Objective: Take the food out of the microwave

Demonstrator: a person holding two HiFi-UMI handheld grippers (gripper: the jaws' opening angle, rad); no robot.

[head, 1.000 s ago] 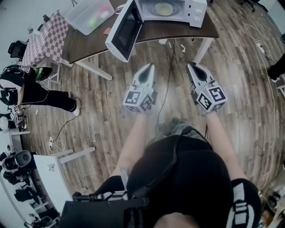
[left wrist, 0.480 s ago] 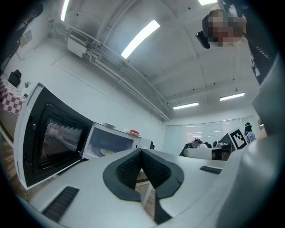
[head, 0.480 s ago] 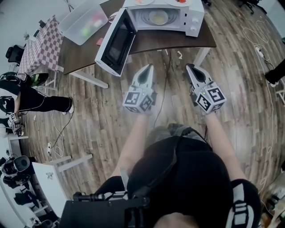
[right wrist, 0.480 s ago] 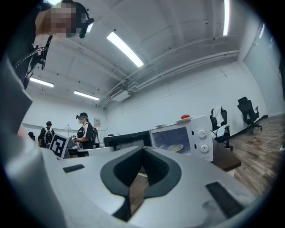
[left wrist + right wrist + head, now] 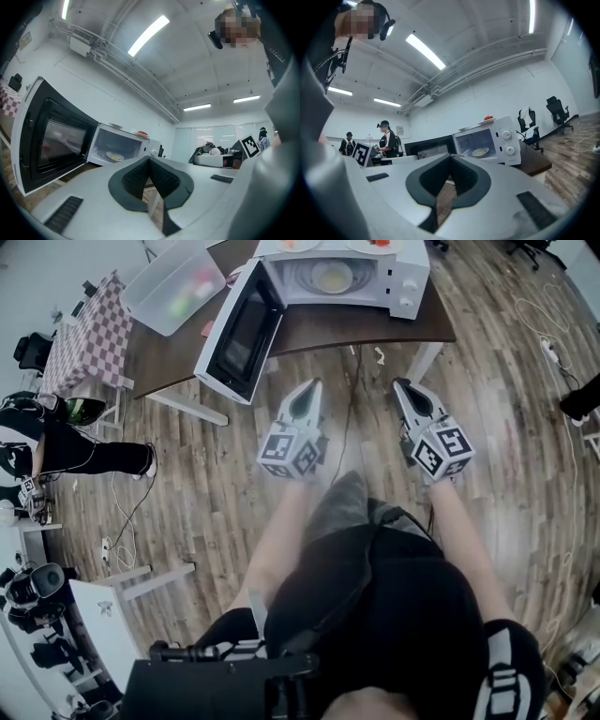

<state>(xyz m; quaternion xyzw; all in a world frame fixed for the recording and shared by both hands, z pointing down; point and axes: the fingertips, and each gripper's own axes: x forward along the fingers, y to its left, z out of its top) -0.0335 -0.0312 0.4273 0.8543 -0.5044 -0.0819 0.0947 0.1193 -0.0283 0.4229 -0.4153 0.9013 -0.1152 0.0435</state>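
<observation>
A white microwave (image 5: 394, 277) stands on a dark table (image 5: 366, 324), its door (image 5: 234, 334) swung wide to the left. Inside sits a plate of yellowish food (image 5: 332, 277), also seen as the plate (image 5: 115, 156) in the left gripper view and the plate (image 5: 480, 152) in the right gripper view. My left gripper (image 5: 309, 386) and right gripper (image 5: 403, 386) are both shut and empty, held side by side over the floor, short of the table and pointing at the microwave. In their own views the left gripper (image 5: 150, 161) and right gripper (image 5: 450, 157) show closed jaws.
A clear plastic bin (image 5: 178, 282) rests on the table left of the open door. A checkered cloth covers a table (image 5: 89, 334) at far left, beside a person in black (image 5: 66, 446). Plates with red food (image 5: 375, 244) sit atop the microwave. Cables (image 5: 352, 409) trail across the wooden floor.
The microwave and table have slid a little lower and leftward in the head view as I move closer. Both grippers stay shut and keep their places in the picture.
</observation>
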